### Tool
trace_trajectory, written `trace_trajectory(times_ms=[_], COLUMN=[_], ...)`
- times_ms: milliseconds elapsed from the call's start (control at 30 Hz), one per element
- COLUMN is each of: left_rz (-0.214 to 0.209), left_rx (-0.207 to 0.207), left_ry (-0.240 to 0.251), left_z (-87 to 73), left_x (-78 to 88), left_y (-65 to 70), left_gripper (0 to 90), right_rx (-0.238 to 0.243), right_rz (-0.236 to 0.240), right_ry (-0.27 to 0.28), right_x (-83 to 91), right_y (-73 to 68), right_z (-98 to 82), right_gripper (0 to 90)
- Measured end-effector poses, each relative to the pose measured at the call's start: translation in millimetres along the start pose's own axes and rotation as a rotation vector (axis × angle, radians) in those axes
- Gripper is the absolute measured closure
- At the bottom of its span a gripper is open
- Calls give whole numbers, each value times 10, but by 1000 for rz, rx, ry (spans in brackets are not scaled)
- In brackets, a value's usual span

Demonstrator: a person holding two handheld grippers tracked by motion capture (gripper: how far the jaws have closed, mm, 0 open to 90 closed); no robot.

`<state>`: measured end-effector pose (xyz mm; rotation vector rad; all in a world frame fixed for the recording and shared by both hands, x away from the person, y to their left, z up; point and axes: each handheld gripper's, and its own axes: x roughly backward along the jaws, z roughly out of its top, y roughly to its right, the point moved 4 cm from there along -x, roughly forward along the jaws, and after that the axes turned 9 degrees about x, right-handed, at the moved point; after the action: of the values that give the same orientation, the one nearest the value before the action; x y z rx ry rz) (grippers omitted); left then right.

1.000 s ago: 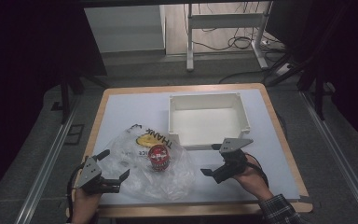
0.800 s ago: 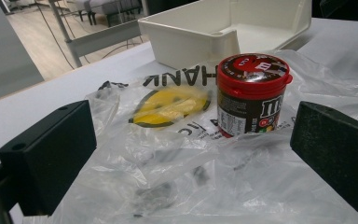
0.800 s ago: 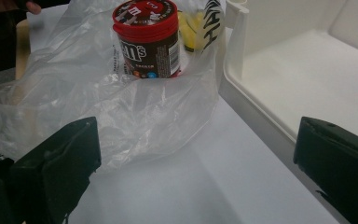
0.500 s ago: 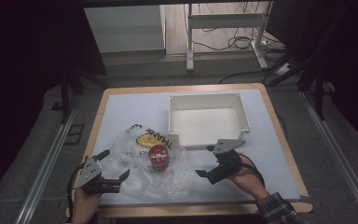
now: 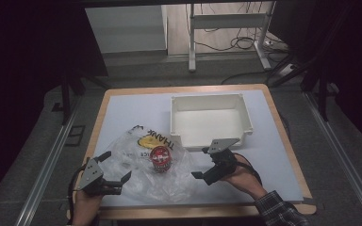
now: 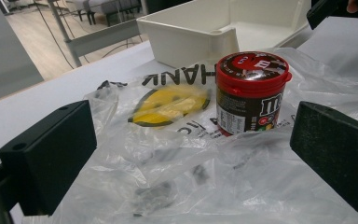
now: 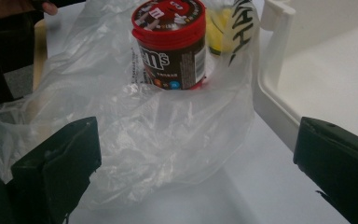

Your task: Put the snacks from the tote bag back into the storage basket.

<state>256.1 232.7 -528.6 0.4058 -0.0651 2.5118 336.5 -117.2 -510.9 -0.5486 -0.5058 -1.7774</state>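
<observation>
A brown candy jar with a red lid (image 5: 160,158) stands upright on a crumpled clear plastic bag (image 5: 141,176) with a yellow smiley print. My left gripper (image 5: 117,165) is open at the bag's left edge, with the jar (image 6: 249,93) ahead and to the right between its jaws' lines. At the bag's right edge my right gripper (image 5: 201,163) is open too, facing the jar (image 7: 172,44) across loose plastic (image 7: 144,121). Neither gripper holds anything.
An empty white bin (image 5: 209,120) stands behind the jar, close to the right gripper; its corner (image 7: 279,56) is just right of the bag. Bare white tabletop (image 5: 122,110) lies to the bin's left, with the wooden table edge (image 5: 188,212) at the front.
My right gripper has moved left toward the bag and the jar. The left gripper, the jar and the bag have stayed put.
</observation>
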Motion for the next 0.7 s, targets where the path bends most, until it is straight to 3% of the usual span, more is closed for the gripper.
trace_trajectory(times_ms=[400, 567, 700], left_rz=[0, 1, 1], left_rx=[2, 2, 2], left_ry=[1, 2, 4], left_z=[1, 2, 4], left_x=[0, 2, 5], left_y=[-2, -3, -5], left_gripper=[3, 2, 2], right_rx=[-3, -10, 11], right_rz=[2, 16, 31], right_ry=[3, -17, -61], right_x=[-93, -153, -264], right_y=[22, 29, 25], right_z=[143, 180, 245], right_gripper=[9, 9, 11])
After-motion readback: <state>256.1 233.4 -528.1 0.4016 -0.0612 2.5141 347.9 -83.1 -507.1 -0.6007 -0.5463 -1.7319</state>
